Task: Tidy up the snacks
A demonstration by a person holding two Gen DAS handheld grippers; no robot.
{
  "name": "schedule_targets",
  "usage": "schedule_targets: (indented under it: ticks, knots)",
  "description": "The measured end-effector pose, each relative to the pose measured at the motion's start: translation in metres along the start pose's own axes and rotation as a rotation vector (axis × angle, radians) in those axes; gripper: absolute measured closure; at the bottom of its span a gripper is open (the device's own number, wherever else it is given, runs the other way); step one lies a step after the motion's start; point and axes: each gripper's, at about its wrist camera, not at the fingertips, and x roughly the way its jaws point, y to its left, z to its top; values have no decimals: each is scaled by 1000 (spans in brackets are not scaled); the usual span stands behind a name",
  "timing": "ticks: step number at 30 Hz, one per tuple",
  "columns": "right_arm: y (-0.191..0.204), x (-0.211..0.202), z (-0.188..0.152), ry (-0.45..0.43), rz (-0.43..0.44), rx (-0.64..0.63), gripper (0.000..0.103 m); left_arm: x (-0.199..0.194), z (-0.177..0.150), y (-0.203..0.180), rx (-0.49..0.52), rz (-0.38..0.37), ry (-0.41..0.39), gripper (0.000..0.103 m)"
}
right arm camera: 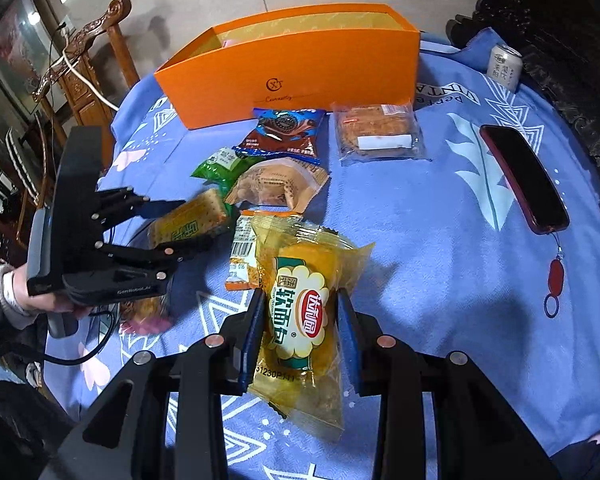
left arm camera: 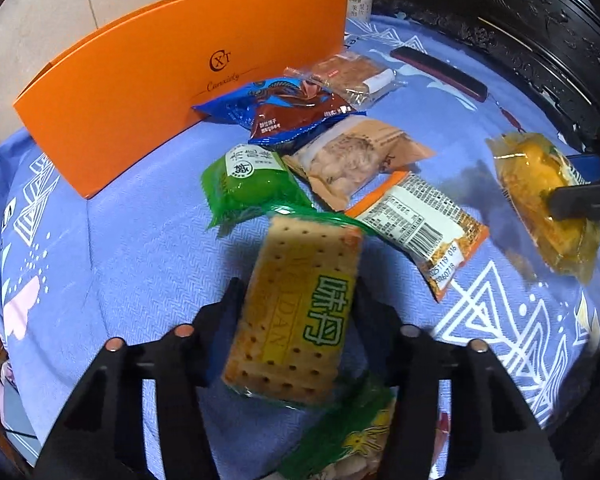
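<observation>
- Left gripper (left arm camera: 296, 312): closed on a cracker pack (left arm camera: 296, 312) in a green-edged wrapper, held above the blue cloth (left arm camera: 140, 260), lower centre of the left wrist view. In the right wrist view the same pack (right arm camera: 192, 220) shows at left centre, clamped between black fingers.
- Right gripper (right arm camera: 300, 332): closed on a yellow bread pack (right arm camera: 300, 320), both blue pads pressing its sides, lower centre of the frame. Left wrist view shows that pack (left arm camera: 540, 200) lifted at the right edge.
- Orange box (right arm camera: 296, 68): open top, upper centre of the right wrist view, standing on the cloth.
- Loose snacks lie in front of the box: blue cookie pack (right arm camera: 284, 132), clear-wrapped pastry (right arm camera: 376, 132), green pack (right arm camera: 220, 164), tan pack (right arm camera: 280, 184), orange-edged pack (right arm camera: 242, 252) with barcode side up.
- Phone (right arm camera: 524, 176) lies at right; can (right arm camera: 506, 64) stands upper right.
</observation>
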Motion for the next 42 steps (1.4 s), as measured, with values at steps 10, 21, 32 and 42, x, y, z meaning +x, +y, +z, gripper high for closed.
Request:
schedule_targets:
  ticks: [10,21,32,42]
  knots:
    - [-3,-5,3,-37,16,17,68,-25,-7,12,-98,30,-39,57]
    - [4,-29,41,-136,64,0,68,-106,13,37,-195,87,-179,57]
    - [7,-59,130,-290,108,-41,68,-159,94,81,-264,156,-297,57]
    - [7,-53,246,-427,67,-48,68,-140,209,124,-332,183,-324,57]
